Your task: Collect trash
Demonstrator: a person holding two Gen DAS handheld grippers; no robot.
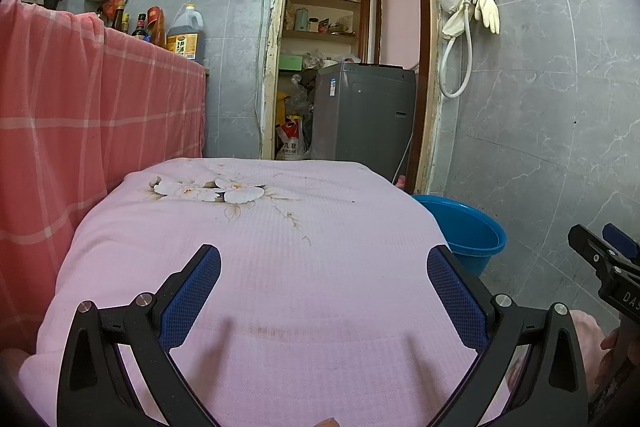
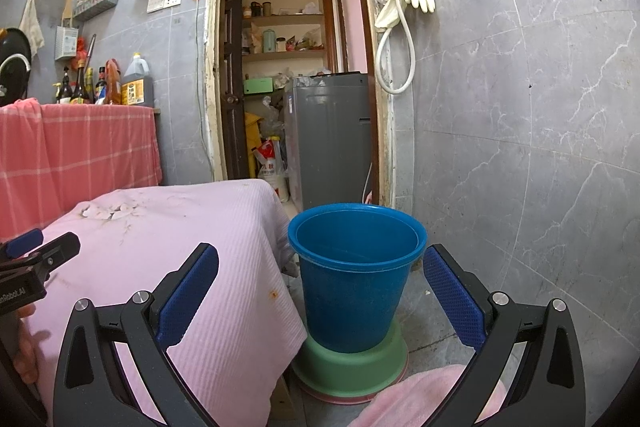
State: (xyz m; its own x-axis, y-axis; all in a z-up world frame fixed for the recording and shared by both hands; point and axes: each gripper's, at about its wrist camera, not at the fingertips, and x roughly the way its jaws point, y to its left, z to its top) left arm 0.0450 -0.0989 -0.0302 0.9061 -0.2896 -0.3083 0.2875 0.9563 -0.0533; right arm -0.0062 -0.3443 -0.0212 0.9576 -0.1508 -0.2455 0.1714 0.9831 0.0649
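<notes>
Left gripper level over the pink floral-print cloth-covered table, fingers spread wide, holding nothing. Right gripper beside it off the table's right edge, fingers also wide apart and empty, aimed at the blue plastic bucket standing on a green upturned basin on the floor

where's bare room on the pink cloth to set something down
Most of the pink cloth is bare, from the flower print at its far end to the left gripper. Its right edge drops beside the blue bucket. The condiment bottles crowd the red-draped counter.
</notes>
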